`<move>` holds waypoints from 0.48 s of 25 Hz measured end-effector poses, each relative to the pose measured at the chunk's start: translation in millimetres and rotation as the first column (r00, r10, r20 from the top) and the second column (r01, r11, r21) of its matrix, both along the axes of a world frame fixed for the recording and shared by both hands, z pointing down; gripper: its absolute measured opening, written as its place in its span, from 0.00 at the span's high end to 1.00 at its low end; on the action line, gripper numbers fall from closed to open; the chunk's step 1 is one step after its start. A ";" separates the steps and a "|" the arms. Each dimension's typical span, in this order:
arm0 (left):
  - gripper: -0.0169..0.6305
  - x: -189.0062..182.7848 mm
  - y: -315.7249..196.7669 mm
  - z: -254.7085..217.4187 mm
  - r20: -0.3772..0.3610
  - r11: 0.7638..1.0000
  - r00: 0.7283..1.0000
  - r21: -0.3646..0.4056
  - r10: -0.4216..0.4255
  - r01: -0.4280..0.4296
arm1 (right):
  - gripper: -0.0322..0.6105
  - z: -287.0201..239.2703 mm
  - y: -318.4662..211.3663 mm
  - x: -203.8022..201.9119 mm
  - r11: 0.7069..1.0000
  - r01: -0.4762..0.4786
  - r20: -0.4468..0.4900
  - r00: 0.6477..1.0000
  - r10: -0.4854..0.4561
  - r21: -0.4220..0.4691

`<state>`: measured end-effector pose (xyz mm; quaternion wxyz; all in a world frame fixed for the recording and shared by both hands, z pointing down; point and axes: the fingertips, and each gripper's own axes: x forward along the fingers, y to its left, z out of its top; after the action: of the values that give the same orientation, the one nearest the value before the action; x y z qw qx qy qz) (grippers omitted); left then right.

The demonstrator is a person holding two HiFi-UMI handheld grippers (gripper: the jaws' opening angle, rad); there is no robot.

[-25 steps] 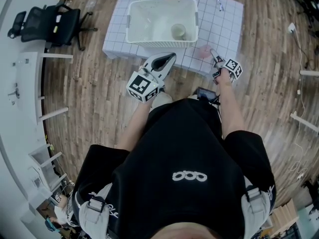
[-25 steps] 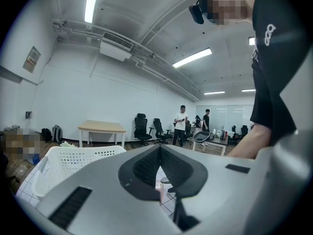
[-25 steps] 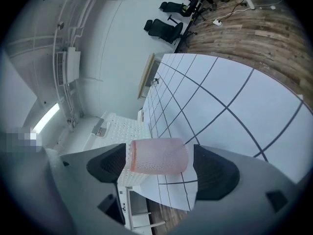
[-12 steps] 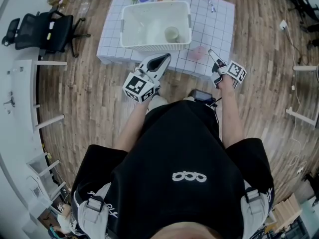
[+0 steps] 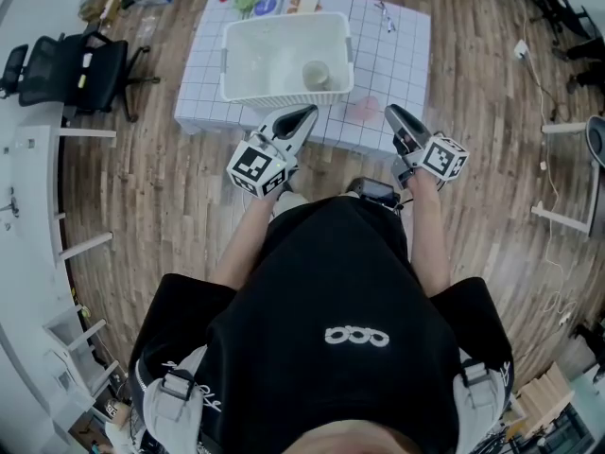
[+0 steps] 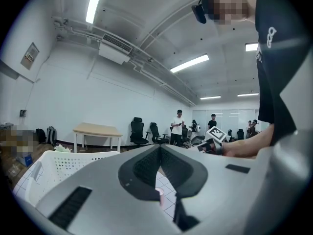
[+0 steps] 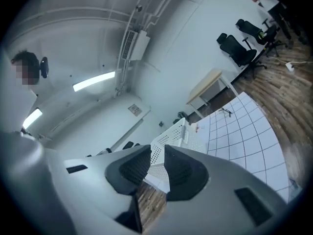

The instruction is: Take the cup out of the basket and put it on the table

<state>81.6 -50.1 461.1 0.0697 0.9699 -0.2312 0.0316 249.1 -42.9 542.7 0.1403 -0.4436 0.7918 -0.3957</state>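
Head view showed the round, translucent pink cup on the gridded table, just beside your right gripper; its empty jaws, just closing, stood slightly apart.

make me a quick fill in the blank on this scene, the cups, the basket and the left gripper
1. The pale cup sits inside the white ____.
2. The cup standing on the table, outside the basket, is ____ in colour.
3. The left gripper has its jaws ____, with nothing held between them.

Missing words: basket; pink; shut
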 end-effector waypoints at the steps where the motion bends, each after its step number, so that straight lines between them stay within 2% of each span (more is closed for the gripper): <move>1: 0.96 -1.3 -1.4 -1.4 -0.002 1.000 1.000 0.004 -0.004 0.004 | 0.81 -5.2 3.6 -3.3 1.000 0.008 -0.007 1.000 -0.008 0.013; 4: 0.96 -7.4 -6.0 -3.3 -0.013 1.000 1.000 0.005 -0.024 0.024 | 0.86 -18.6 14.2 -12.1 0.998 0.037 -0.059 0.998 -0.034 0.050; 6: 0.96 -11.3 -7.6 -2.3 -0.016 1.000 0.999 0.000 -0.031 0.031 | 0.88 -22.9 21.2 -18.0 0.996 0.064 -0.134 0.990 -0.054 0.067; 9: 0.96 -14.8 -7.6 -0.3 -0.018 0.999 0.999 -0.008 -0.034 0.033 | 0.89 -27.9 30.9 -27.4 0.989 0.118 -0.278 0.956 -0.090 0.085; 12: 0.96 -17.5 -8.4 1.2 -0.025 0.999 0.999 -0.015 -0.042 0.041 | 0.89 -38.5 35.8 -38.4 0.981 0.161 -0.368 0.923 -0.110 0.110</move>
<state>64.1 -58.5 462.4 0.0804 0.9647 -0.2501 0.0193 210.8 -7.1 504.2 -0.0046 -0.4418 0.8583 -0.2609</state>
